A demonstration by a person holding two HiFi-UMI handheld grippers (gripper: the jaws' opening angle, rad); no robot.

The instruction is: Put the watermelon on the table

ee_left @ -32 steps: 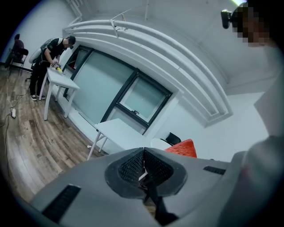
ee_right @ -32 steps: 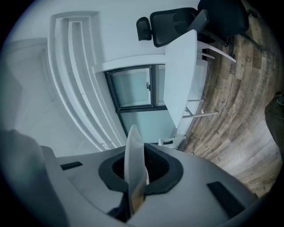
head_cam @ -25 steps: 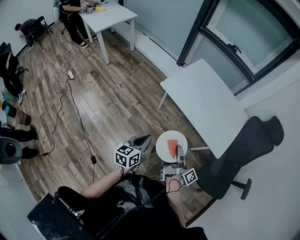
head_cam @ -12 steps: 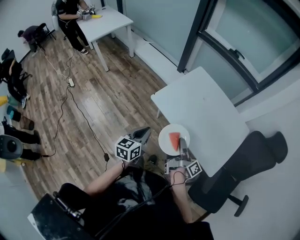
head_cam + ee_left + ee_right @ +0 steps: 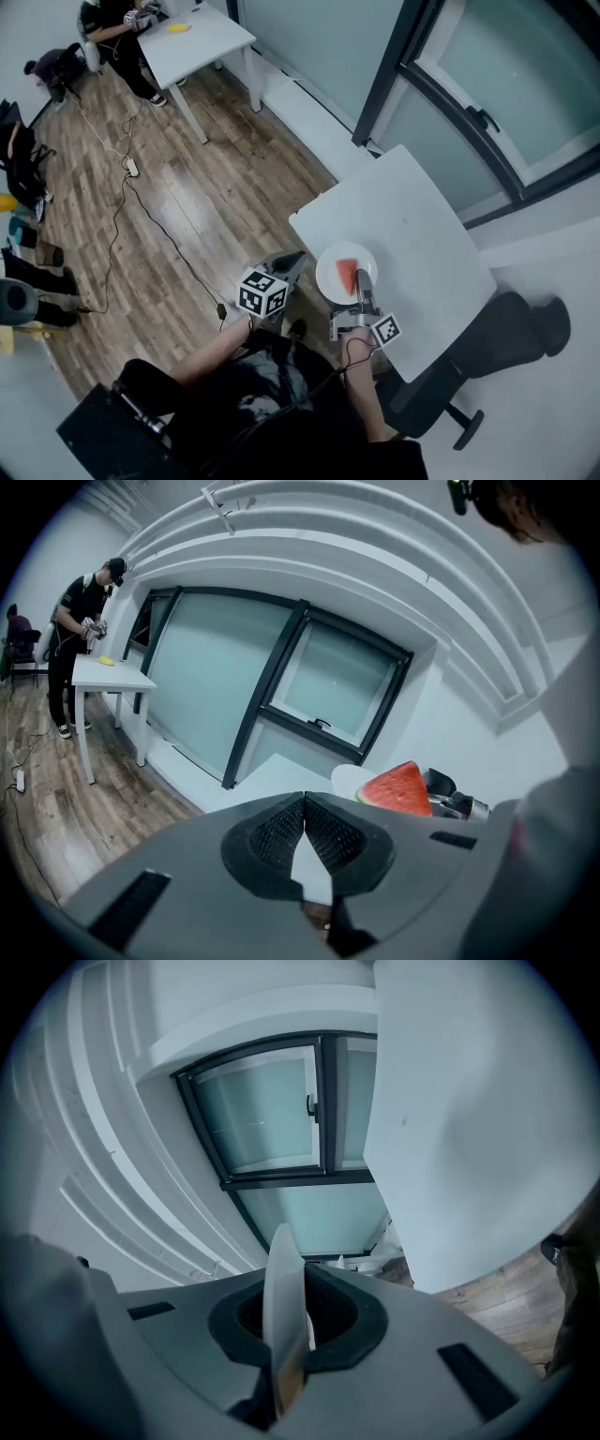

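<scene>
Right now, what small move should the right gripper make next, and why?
Probably ease the plate down onto the white table: the right gripper is shut on its rim, the watermelon slice lies on it, and it hangs over the table's edge.

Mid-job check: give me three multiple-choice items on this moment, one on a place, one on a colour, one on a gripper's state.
1. Where does the red watermelon wedge lie?
A. on the wooden floor
B. on the round white plate
C. on the black chair

2. What colour is the near table?
A. white
B. brown
C. green

3. What does the right gripper hold?
A. nothing
B. the plate's rim
C. a cable

Key:
1. B, the head view shows the wedge on the plate.
2. A, its top is plain white.
3. B, the right gripper view shows the jaws shut on the rim.
</scene>
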